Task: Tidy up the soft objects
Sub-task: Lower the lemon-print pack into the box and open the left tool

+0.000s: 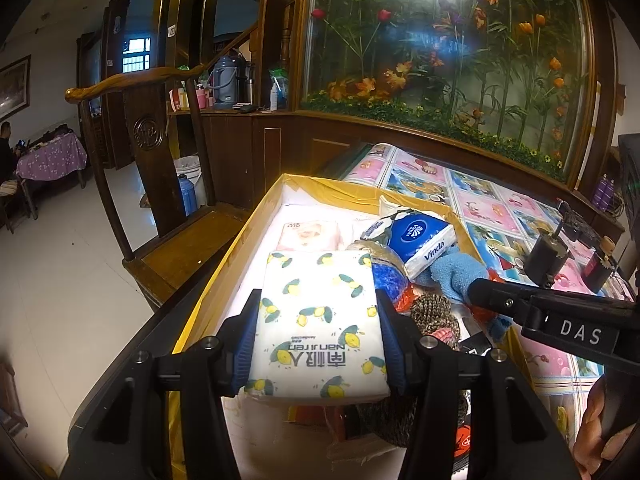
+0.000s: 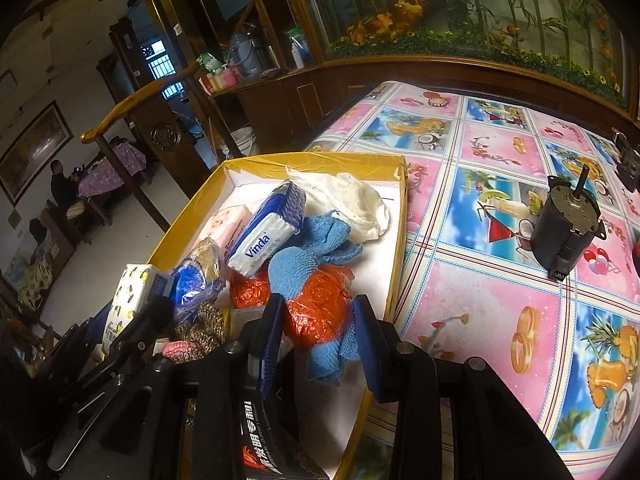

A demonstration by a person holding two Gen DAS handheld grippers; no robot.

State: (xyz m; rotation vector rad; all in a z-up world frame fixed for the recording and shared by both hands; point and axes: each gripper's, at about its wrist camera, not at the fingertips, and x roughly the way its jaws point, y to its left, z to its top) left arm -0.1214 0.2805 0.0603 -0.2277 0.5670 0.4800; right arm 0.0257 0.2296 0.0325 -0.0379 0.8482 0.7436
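Note:
A yellow-rimmed box [image 1: 224, 272] [image 2: 396, 240] holds several soft things. My left gripper [image 1: 317, 298] is shut on a white tissue pack with a lemon print [image 1: 320, 320] [image 2: 132, 300], held over the box's left side. My right gripper [image 2: 318, 306] [image 1: 480, 292] is shut on a bundle of crumpled orange plastic bag [image 2: 316, 316] and blue knitted cloth [image 2: 296, 272] [image 1: 452, 276], over the pile in the box. A blue Vinda tissue pack [image 1: 420, 240] [image 2: 268, 236], a pink tissue pack [image 1: 308, 236] and a white cloth [image 2: 348, 200] lie farther back in the box.
The box sits on a table with a pink and blue picture tablecloth [image 2: 500, 300]. A black motor [image 2: 564, 224] [image 1: 548, 256] stands on the cloth to the right. A wooden chair [image 1: 148, 136] is left of the table. A person's hand [image 1: 596, 420] shows at the right edge.

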